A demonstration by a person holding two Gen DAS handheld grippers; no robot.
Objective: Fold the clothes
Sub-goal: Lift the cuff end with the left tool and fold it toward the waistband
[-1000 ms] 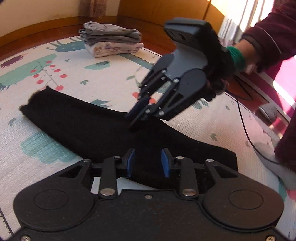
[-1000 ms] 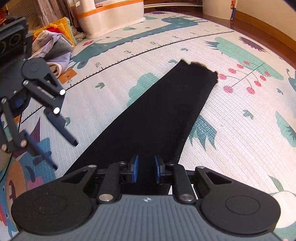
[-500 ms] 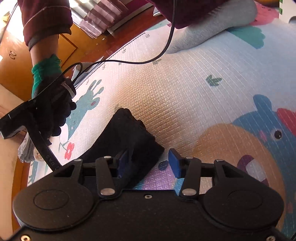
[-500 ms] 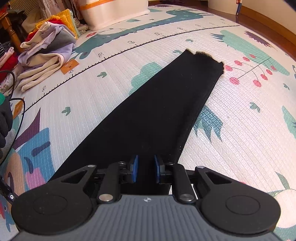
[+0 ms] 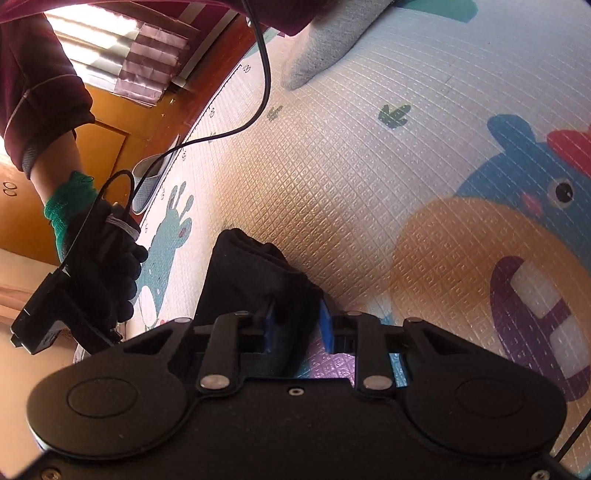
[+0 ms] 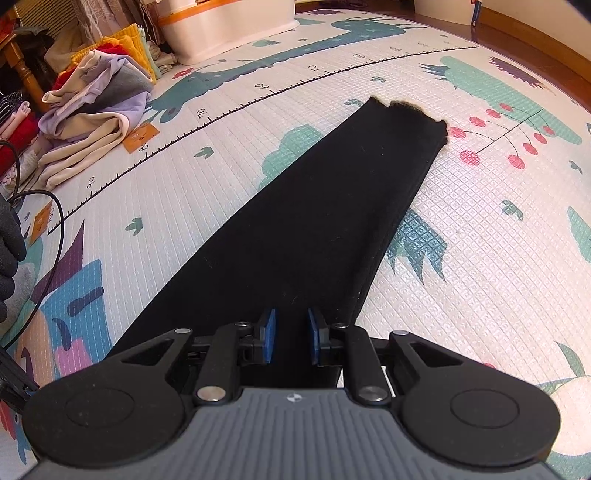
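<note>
A long black garment (image 6: 332, 206) lies in a flat strip on the play mat (image 6: 498, 229), its frayed far end near the red berries. My right gripper (image 6: 290, 332) sits at the near end, its blue pads close together with black cloth between them. In the left wrist view, a thick folded corner of the black garment (image 5: 251, 273) rests on the mat. My left gripper (image 5: 295, 325) is at that corner, blue pads pressed against the cloth on both sides. A gloved hand (image 5: 99, 258) holds the right gripper's body at the left; its fingertips are hidden there.
A pile of loose clothes (image 6: 92, 122) lies at the mat's left edge beside a white tub (image 6: 229, 26). A black cable (image 5: 262, 74) trails over the mat. A person's grey-socked foot (image 5: 321, 48) and a grey slipper (image 5: 147, 184) are near the wooden floor.
My left gripper swung from above the middle of the garment to its end corner, opened wide, then narrowed onto the corner. The right gripper has kept its hold and place.
</note>
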